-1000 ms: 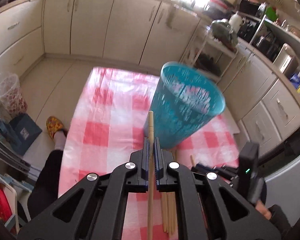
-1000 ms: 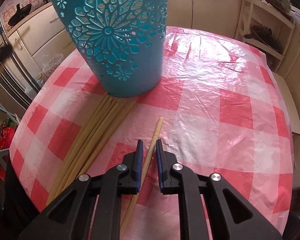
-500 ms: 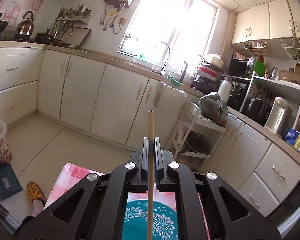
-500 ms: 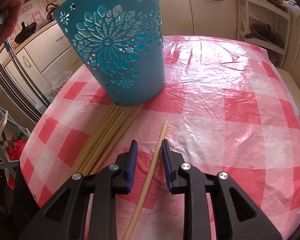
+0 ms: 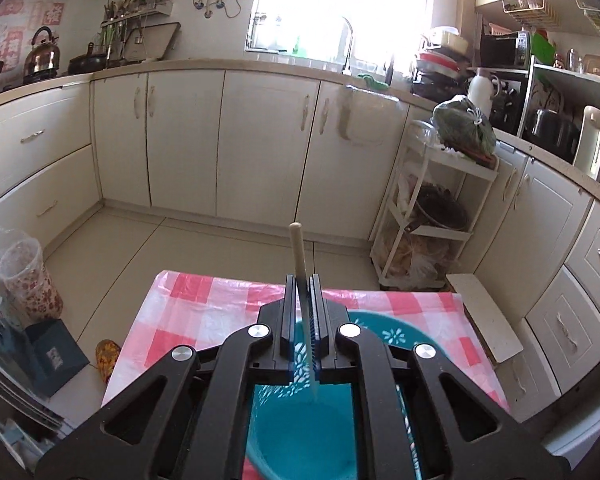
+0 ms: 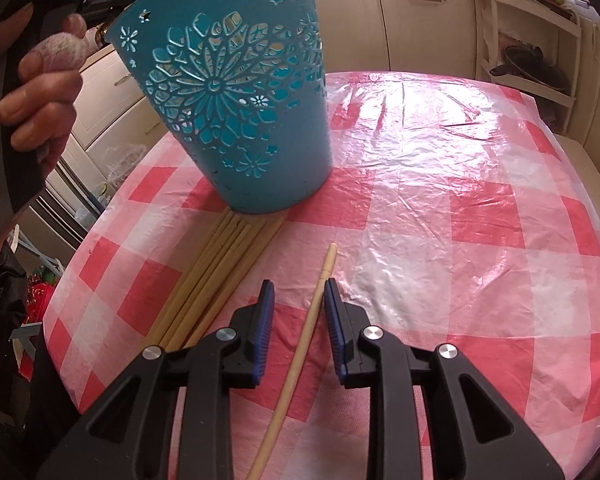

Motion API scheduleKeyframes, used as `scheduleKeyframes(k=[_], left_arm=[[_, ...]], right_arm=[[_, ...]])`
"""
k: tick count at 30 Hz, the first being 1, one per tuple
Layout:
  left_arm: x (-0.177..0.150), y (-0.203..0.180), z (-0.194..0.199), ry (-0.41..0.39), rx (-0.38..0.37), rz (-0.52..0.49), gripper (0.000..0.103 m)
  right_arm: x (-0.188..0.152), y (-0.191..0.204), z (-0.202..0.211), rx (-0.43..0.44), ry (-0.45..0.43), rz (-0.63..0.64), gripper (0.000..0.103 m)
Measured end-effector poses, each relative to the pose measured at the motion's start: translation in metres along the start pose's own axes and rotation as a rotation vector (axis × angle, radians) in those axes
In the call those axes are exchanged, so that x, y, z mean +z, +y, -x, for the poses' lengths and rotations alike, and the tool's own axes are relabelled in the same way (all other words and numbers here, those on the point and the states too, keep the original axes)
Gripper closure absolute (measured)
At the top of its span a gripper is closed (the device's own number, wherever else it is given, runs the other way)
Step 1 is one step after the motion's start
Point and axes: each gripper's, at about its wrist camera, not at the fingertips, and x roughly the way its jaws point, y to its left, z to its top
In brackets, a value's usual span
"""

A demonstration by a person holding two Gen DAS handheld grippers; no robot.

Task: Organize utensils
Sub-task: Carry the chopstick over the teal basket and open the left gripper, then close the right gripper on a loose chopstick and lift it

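The left tongs point(image 5: 300, 312) are clenched on a single pale wooden chopstick point(image 5: 298, 256), a slim round rod whose blunt end sticks up past the ribbed blue pads while its lower end hangs over the open mouth of the teal basket point(image 5: 300, 436). Seen from above, the basket's inside is smooth moulded plastic with small petal-shaped cut-outs in the wall.

From the right wrist view the same teal basket point(image 6: 240, 120) stands on the counter point(image 6: 460, 200) as a tapered round tub, wider at the rim, its side pierced by a large lacy flower pattern with little stars and daisies around it. The counter is covered by a glossy, wrinkled plastic cloth in red and white checks.

The right tongs point(image 6: 298, 312) are released: their jaws have just been opening, and they stand apart on either side of a loose chopstick point(image 6: 300, 356) that lies flat on the cloth, with a gap on the left side and the right pad just beside the wood. Just to its left, a bundle of chopsticks point(image 6: 216, 276) lies side by side, their far ends reaching the basket's base. A hand point(image 6: 40, 92) shows at the left edge of that view, fingers curled round a dark handle.
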Motion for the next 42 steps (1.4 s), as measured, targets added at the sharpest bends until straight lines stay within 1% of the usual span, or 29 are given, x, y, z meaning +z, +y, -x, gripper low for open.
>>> scheduleKeyframes(k=[1, 3, 5, 7, 9, 11, 14, 15, 17, 19, 22, 25, 26, 27, 29, 31, 34, 36, 38, 40, 42], left_arm=[[-0.004, 0.003, 0.003, 0.009, 0.003, -0.001, 0.095], [-0.009, 0.012, 0.011, 0.023, 0.01, 0.0, 0.087], [-0.015, 0.023, 0.024, 0.016, 0.031, 0.005, 0.059], [-0.021, 0.037, 0.04, 0.0, 0.051, 0.006, 0.051], [-0.029, 0.051, 0.053, -0.001, 0.071, -0.001, 0.047], [-0.038, 0.065, 0.06, 0.007, 0.09, 0.008, 0.04], [-0.059, 0.088, 0.061, 0.042, 0.109, 0.041, 0.038], [-0.067, 0.096, 0.058, 0.064, 0.116, 0.056, 0.038], [-0.082, 0.109, 0.052, 0.11, 0.128, 0.091, 0.038], [-0.098, 0.121, 0.046, 0.147, 0.13, 0.127, 0.038], [-0.118, 0.129, 0.038, 0.187, 0.137, 0.144, 0.037], [-0.134, 0.133, 0.028, 0.218, 0.139, 0.153, 0.037], [-0.138, 0.133, 0.025, 0.225, 0.141, 0.153, 0.037], [-0.142, 0.132, 0.022, 0.233, 0.145, 0.151, 0.037], [-0.149, 0.131, 0.019, 0.244, 0.148, 0.145, 0.036], [-0.153, 0.131, 0.017, 0.252, 0.149, 0.14, 0.036], [-0.153, 0.128, 0.018, 0.235, 0.161, 0.126, 0.03], [-0.154, 0.125, 0.015, 0.248, 0.161, 0.118, 0.029], [-0.154, 0.123, 0.013, 0.253, 0.163, 0.109, 0.029], [-0.154, 0.121, 0.013, 0.258, 0.165, 0.103, 0.029], [-0.154, 0.12, 0.012, 0.261, 0.166, 0.098, 0.029]], right_arm=[[0.0, 0.001, 0.0, -0.002, 0.001, 0.002, 0.077], [0.0, 0.001, -0.001, -0.003, 0.004, 0.002, 0.077], [0.001, 0.002, -0.001, -0.008, 0.012, 0.0, 0.077], [0.001, 0.004, 0.0, -0.03, 0.025, 0.01, 0.077], [0.001, 0.008, 0.0, -0.055, 0.043, 0.019, 0.077], [0.003, 0.013, -0.001, -0.09, 0.063, 0.046, 0.078], [0.004, 0.023, -0.005, -0.164, 0.091, 0.112, 0.083], [0.005, 0.026, -0.006, -0.176, 0.1, 0.134, 0.083], [0.007, 0.028, -0.007, -0.166, 0.123, 0.155, 0.093], [0.008, 0.027, -0.006, -0.161, 0.149, 0.176, 0.094], [0.01, 0.025, -0.005, -0.159, 0.181, 0.211, 0.094], [0.009, 0.028, -0.004, -0.178, 0.184, 0.256, 0.094], [0.007, 0.029, -0.003, -0.179, 0.182, 0.264, 0.095], [0.007, 0.027, -0.002, -0.167, 0.181, 0.247, 0.096], [0.004, 0.017, 0.004, -0.107, 0.176, 0.169, 0.097], [0.0, 0.005, 0.017, -0.007, 0.152, 0.082, 0.097], [-0.002, -0.007, 0.043, 0.138, 0.096, -0.021, 0.097], [0.004, -0.013, 0.067, 0.244, 0.032, -0.08, 0.097], [0.018, -0.015, 0.092, 0.328, -0.045, -0.119, 0.097], [0.04, -0.008, 0.117, 0.379, -0.138, -0.131, 0.097], [0.071, 0.002, 0.139, 0.41, -0.253, -0.13, 0.097]])
